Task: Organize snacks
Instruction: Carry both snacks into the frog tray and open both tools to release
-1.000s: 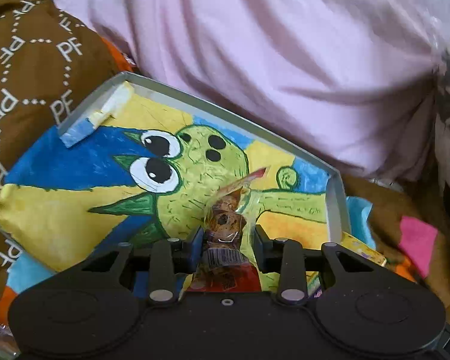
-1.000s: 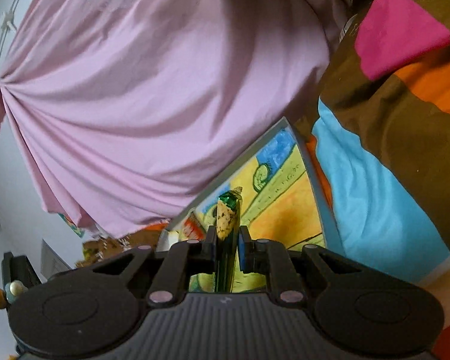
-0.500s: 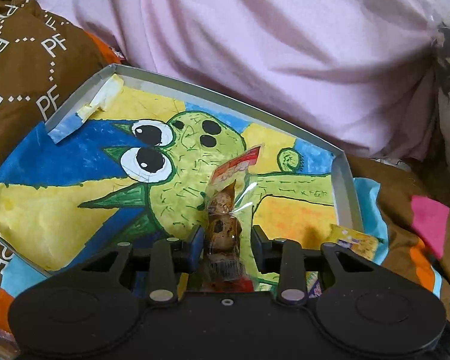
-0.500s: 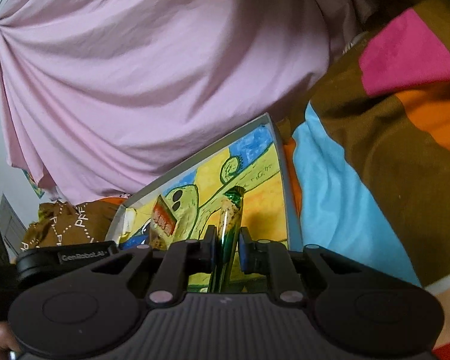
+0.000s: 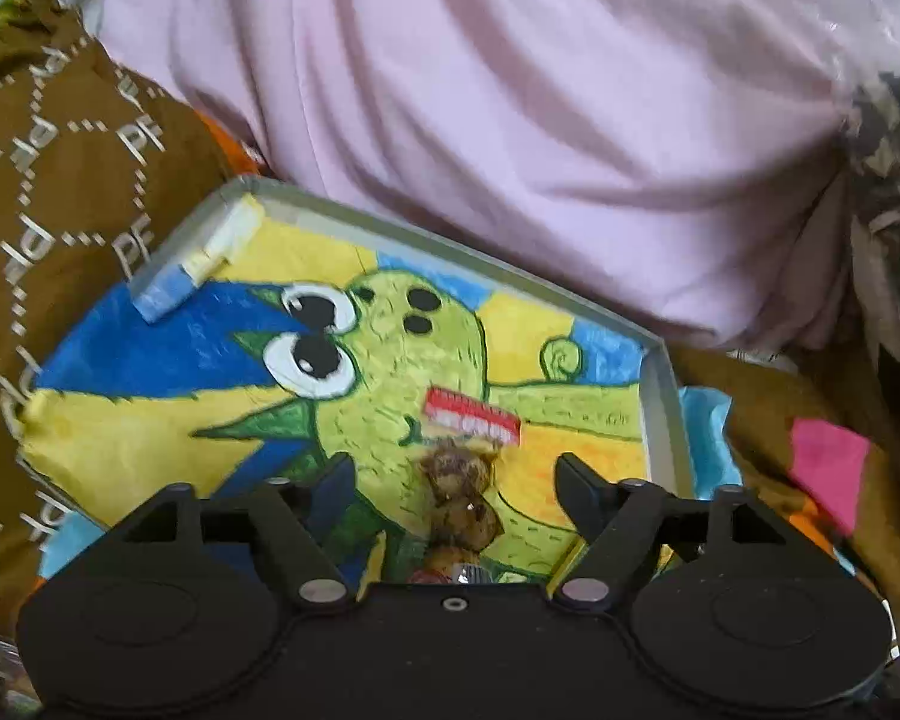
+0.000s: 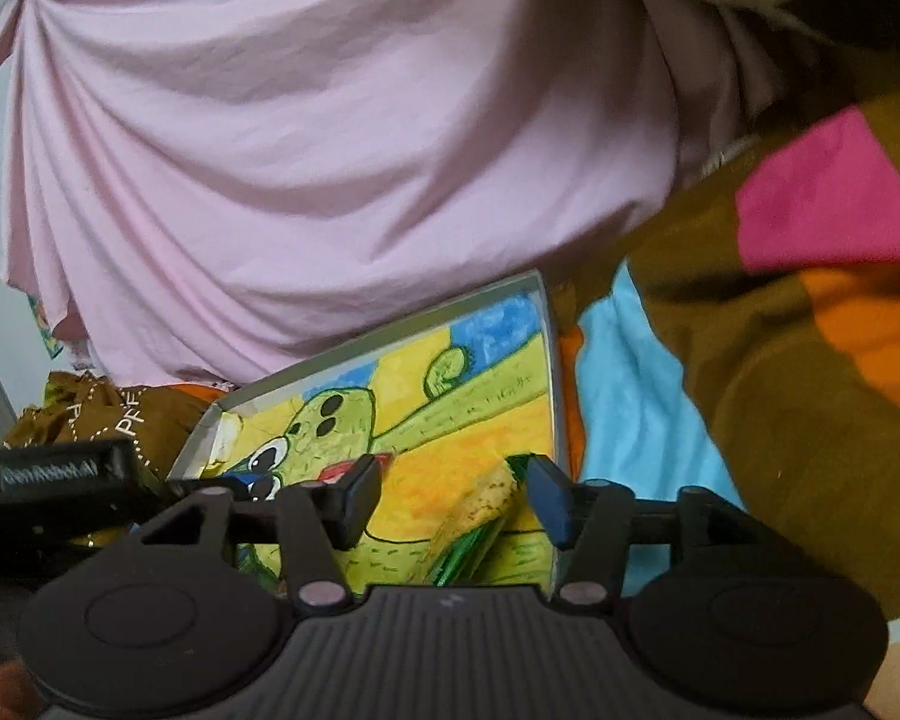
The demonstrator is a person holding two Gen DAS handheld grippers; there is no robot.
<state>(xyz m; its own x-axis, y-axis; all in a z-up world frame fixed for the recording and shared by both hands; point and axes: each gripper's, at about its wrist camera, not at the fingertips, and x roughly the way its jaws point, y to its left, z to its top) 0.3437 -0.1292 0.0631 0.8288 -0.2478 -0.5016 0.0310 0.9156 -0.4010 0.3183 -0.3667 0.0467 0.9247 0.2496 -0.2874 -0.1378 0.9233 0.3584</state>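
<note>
A shallow grey tray [image 5: 663, 396] lined with a yellow, blue and green cartoon drawing lies on the bed; it also shows in the right wrist view [image 6: 549, 372]. My left gripper [image 5: 455, 477] is open, and a clear packet of brown snacks with a red header [image 5: 459, 498] lies on the tray between its fingers, untouched. My right gripper [image 6: 453, 495] is open, and a green-edged packet of pale snacks [image 6: 477, 516] lies on the tray between its fingers. The left gripper's body [image 6: 48, 474] shows at the left of the right wrist view.
A pink cloth [image 5: 510, 108] hangs behind the tray. A brown patterned fabric [image 5: 48, 168] lies to the left. A bedcover with brown, light blue, orange and pink patches [image 6: 780, 360] lies to the right of the tray.
Both grippers have opened and let go of their packets, which now lie on the tray. The right gripper has swung down and over the tray.
</note>
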